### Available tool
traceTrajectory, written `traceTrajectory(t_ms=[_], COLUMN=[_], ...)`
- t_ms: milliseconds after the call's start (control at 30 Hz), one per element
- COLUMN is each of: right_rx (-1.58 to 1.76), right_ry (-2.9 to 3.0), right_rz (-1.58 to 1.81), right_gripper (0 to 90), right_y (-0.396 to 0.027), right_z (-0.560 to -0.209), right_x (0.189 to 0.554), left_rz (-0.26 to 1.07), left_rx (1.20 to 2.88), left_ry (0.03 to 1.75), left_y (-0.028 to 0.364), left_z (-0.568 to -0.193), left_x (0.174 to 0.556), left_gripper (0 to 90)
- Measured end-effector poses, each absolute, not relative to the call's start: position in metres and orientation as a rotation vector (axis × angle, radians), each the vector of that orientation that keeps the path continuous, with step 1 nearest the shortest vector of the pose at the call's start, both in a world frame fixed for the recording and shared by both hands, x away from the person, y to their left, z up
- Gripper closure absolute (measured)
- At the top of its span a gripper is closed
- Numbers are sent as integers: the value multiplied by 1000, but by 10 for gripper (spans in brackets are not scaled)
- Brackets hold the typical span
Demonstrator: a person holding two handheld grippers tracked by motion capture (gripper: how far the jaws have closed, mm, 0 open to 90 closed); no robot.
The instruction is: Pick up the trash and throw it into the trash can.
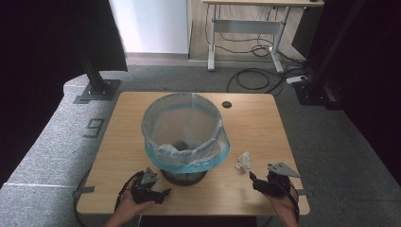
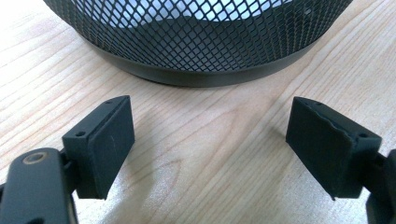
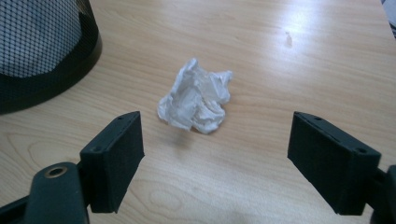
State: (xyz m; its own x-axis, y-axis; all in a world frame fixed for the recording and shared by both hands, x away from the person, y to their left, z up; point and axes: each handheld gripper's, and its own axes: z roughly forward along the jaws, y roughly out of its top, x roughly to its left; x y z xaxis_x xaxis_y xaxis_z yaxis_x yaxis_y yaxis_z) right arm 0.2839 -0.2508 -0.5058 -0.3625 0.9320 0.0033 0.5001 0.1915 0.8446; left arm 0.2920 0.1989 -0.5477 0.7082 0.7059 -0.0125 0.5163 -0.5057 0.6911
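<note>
A black mesh waste bin (image 1: 184, 176) lined with a clear blue-tinted bag (image 1: 187, 137) stands in the middle of the wooden table (image 1: 255, 123). A crumpled white tissue (image 1: 243, 161) lies on the table to the bin's right. My right gripper (image 1: 257, 182) is open just short of that tissue (image 3: 196, 98), which lies ahead of the gap between the jaws. My left gripper (image 1: 158, 191) is open near the table's front edge, its jaws facing the bin's base (image 2: 201, 74) with nothing between them.
A small round black hole (image 1: 227, 104) sits in the table's far right part. Grey carpet surrounds the table. Black stands (image 1: 97, 80) and cables (image 1: 255, 78) lie on the floor beyond, with a desk frame (image 1: 246, 28) at the back.
</note>
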Motion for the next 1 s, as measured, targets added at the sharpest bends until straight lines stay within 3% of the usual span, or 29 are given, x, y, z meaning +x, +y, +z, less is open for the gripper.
traceTrajectory(t_ms=[400, 1000], right_rx=[1329, 1318], right_ry=[1957, 1982], right_rz=[1106, 1109], right_gripper=[248, 260], right_y=[-248, -238], right_z=[-506, -510], right_x=[289, 300], left_rz=[353, 354], left_rx=[2226, 2225], left_ry=[924, 924], left_y=[199, 199], left_z=[-547, -548], left_x=[292, 292], left_gripper=[152, 151])
